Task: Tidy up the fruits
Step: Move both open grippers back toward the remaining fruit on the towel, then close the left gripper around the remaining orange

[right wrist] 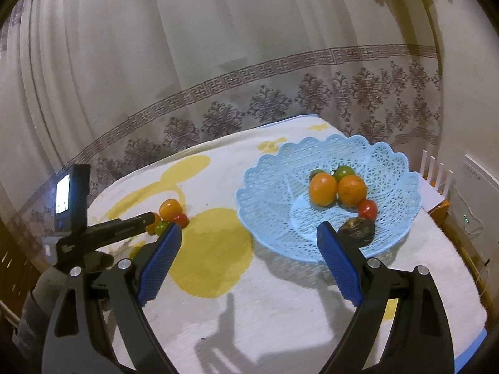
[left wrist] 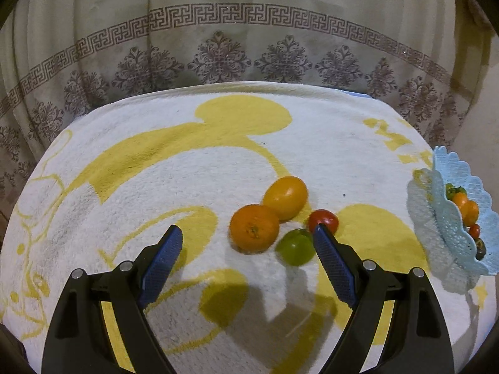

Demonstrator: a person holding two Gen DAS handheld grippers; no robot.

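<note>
A white towel [left wrist: 218, 171] with a large yellow cartoon print covers the whole work surface, and a cream curtain [left wrist: 249, 46] with a brown key-pattern band and floral medallions hangs close behind its far edge.

The left gripper [left wrist: 248, 230] hangs over the towel with its blue-padded jaws spread wide and nothing between them. Just ahead of it lie four loose fruits in a tight cluster: an orange [left wrist: 254, 228] nearest the middle of the gap, a yellow-orange oval fruit [left wrist: 285, 198] touching it from behind, a green tomato [left wrist: 294, 246] against the inner side of the right-hand finger, and a red tomato [left wrist: 324, 219] just beyond that fingertip. To the left of this gripper the towel is bare all the way to its rounded edge.

The right gripper [right wrist: 249, 233] is likewise wide open and empty. Ahead and to its right sits a light blue lattice basket [right wrist: 265, 193] with a scalloped rim, holding two orange fruits [right wrist: 336, 188], a small red tomato [right wrist: 367, 209], a green one at the back and a dark fruit [right wrist: 357, 230] nearest the right-hand finger. Between the basket and the loose cluster, straight ahead of the open jaws, is a stretch of uncluttered towel. Beyond the basket the towel ends near a white slatted rail [right wrist: 436, 171] and the wall.
</note>
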